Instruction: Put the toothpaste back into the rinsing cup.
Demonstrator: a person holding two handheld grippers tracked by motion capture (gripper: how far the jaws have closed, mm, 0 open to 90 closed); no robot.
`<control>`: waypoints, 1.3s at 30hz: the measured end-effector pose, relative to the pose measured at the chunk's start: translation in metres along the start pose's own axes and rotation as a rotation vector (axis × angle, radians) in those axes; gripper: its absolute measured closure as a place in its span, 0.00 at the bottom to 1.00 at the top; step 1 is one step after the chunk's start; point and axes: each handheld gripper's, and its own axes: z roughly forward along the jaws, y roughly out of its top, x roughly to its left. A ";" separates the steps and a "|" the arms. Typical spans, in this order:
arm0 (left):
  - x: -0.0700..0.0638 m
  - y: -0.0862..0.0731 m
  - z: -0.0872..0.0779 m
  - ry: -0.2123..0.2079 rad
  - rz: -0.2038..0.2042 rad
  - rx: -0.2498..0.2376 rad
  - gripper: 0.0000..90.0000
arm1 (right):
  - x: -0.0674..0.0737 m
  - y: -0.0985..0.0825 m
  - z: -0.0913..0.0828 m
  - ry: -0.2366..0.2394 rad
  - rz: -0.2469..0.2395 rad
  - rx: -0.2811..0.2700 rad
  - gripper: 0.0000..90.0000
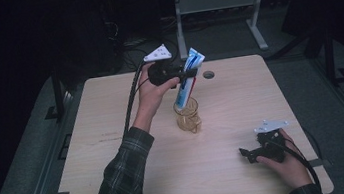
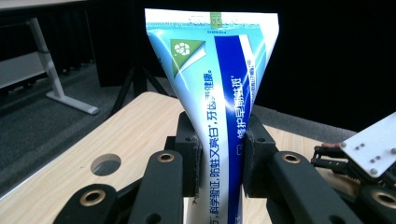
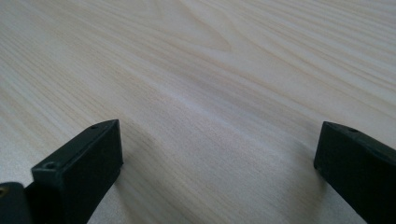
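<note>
My left tongs (image 1: 188, 74) clamped on tube (image 1: 188, 77). Tube stands tall, a bit tilted, low end in cup (image 1: 187, 115) right under my tongs. Next move: straight down. Right tongs (image 1: 248, 155) wide apart, hold nothing, rest on table (image 1: 121, 184), far from cup.
</note>
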 end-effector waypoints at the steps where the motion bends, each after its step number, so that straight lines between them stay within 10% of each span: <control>1: 0.000 0.000 0.000 0.000 0.000 0.000 0.80 | 0.000 0.000 0.000 0.000 0.000 0.000 0.01; 39: 0.001 -0.062 0.012 0.007 -0.018 0.123 0.78 | 0.000 0.000 0.000 0.000 -0.002 0.000 0.01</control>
